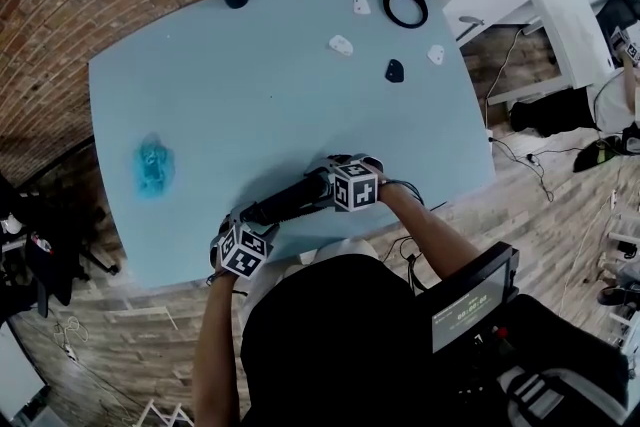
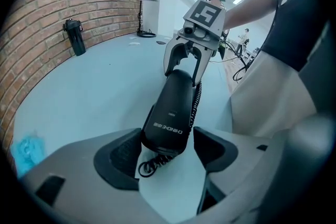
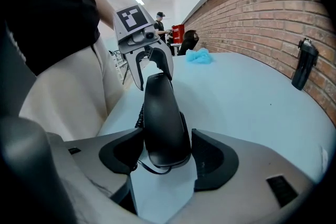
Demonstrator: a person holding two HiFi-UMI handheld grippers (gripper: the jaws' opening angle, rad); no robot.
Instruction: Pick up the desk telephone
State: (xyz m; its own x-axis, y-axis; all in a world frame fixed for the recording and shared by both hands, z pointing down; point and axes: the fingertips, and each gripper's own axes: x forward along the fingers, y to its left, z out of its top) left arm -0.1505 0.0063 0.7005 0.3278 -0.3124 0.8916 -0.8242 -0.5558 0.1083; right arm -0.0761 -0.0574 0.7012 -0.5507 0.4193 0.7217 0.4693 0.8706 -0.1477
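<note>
Left tool (image 2: 167, 155) and right tool (image 3: 164, 157) clenched on desk telephone (image 1: 292, 200) ends, 7 and 2 o'clock.

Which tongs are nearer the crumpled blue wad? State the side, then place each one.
Left. The left tongs hold the end of the telephone handset nearer the crumpled blue wad. The right tongs hold its other end, farther from the wad.

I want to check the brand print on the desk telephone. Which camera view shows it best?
The left gripper view: the desk telephone fills the middle of the picture, its white print facing the camera. The right gripper view shows only a plain black end; the head view shows it small and dark.
</note>
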